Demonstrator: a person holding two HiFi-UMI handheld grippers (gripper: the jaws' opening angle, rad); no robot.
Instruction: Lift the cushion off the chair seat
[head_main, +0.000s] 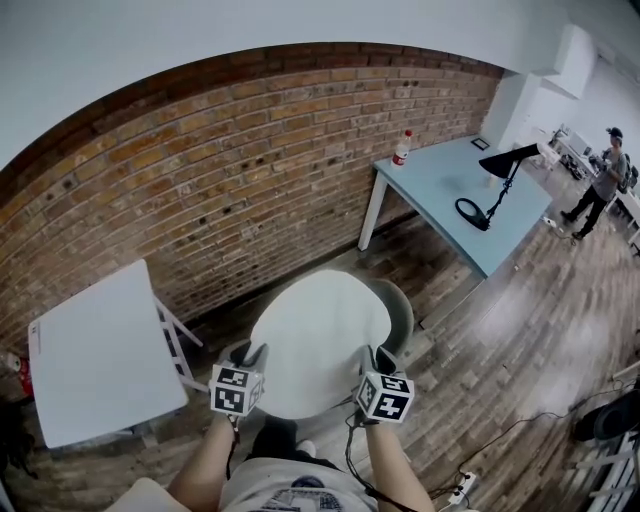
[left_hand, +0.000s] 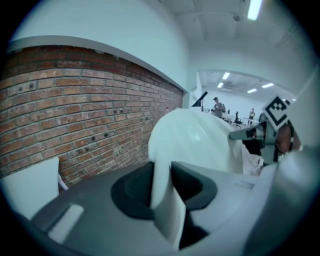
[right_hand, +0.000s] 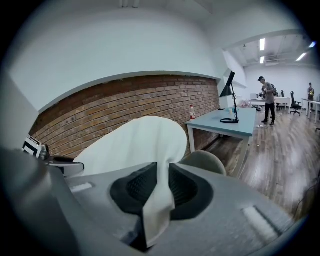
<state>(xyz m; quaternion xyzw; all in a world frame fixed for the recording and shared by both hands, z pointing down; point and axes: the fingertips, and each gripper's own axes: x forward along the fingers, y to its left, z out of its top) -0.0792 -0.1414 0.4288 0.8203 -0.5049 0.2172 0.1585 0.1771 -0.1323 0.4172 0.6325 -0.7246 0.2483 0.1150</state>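
Note:
A round white cushion (head_main: 318, 340) hangs in the air between my two grippers, above a grey-green chair (head_main: 401, 310) whose back shows at its right edge. My left gripper (head_main: 244, 362) is shut on the cushion's near left edge, and my right gripper (head_main: 372, 362) is shut on its near right edge. In the left gripper view the cushion (left_hand: 192, 140) rises beyond the jaws, its thin rim pinched between the dark pads (left_hand: 135, 187). The right gripper view shows the cushion (right_hand: 137, 142) the same way, rim clamped between the pads (right_hand: 185, 187), with the chair (right_hand: 202, 161) behind.
A brick wall (head_main: 230, 170) runs behind the chair. A white folding table (head_main: 100, 350) stands at the left, a light blue table (head_main: 460, 195) with a bottle (head_main: 401, 148) and a black desk lamp (head_main: 495, 185) at the right. A person (head_main: 600, 180) stands far right. Cables and a power strip (head_main: 462, 488) lie on the wooden floor.

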